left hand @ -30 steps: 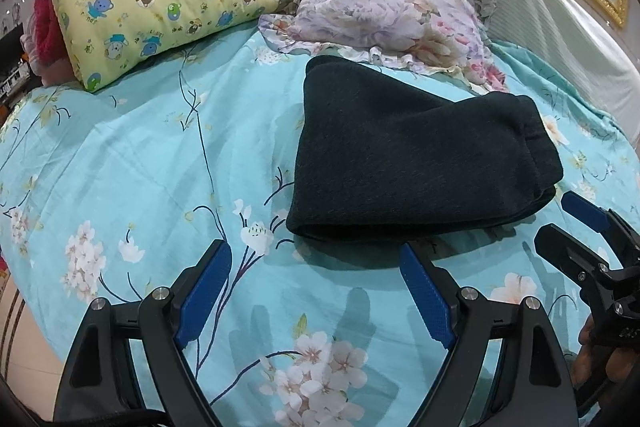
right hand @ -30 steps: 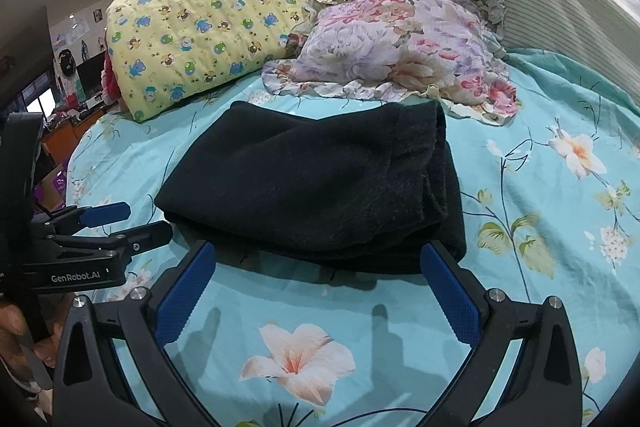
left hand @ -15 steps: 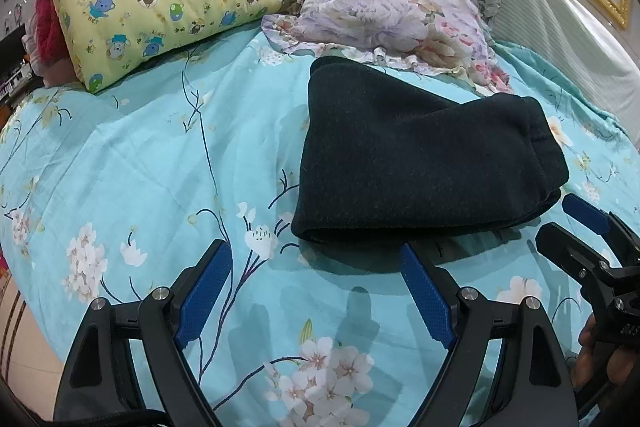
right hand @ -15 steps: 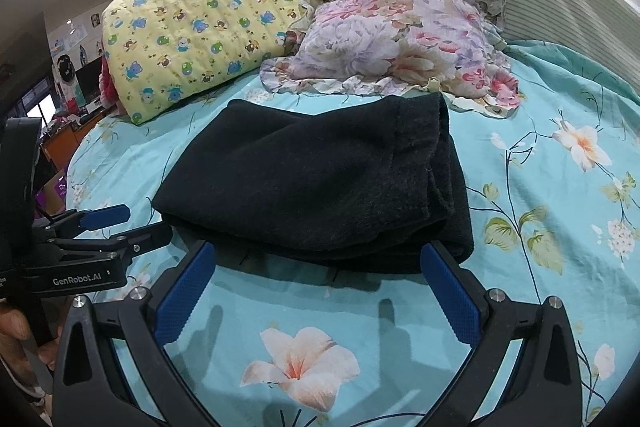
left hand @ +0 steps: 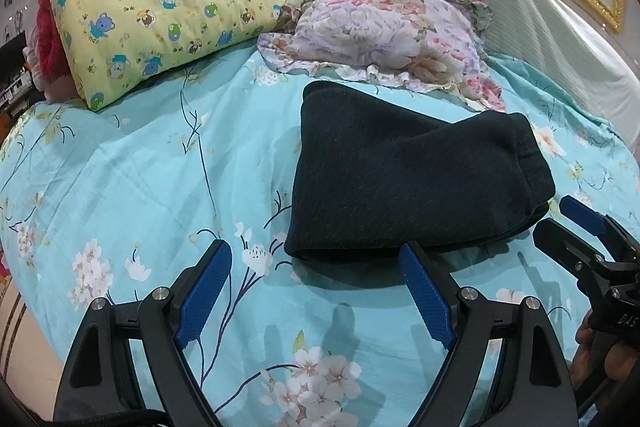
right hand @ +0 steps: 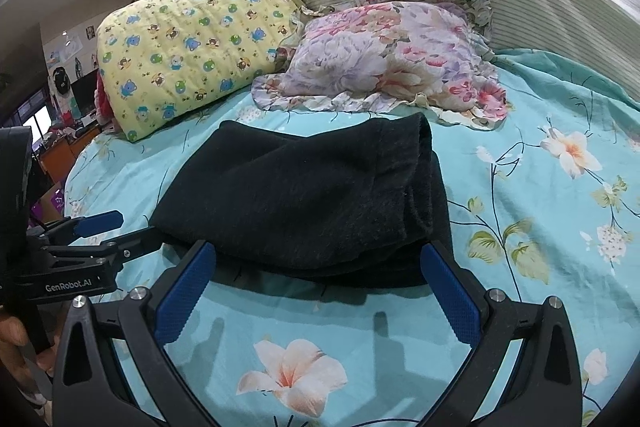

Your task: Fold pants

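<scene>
Black pants (left hand: 408, 183) lie in a folded stack in the middle of the bed (left hand: 132, 179), near two pillows (right hand: 192, 51) at its head. The folding looks done, or nearly. Left claw (left hand: 316, 291) and right claw (right hand: 316, 283) are wide open, holding nothing, by the near edge. A framed picture hangs behind.

Folded pants (left hand: 404, 183) lie on the bed (left hand: 140, 187), two pillows (left hand: 168, 3) behind, both claws just before.
</scene>
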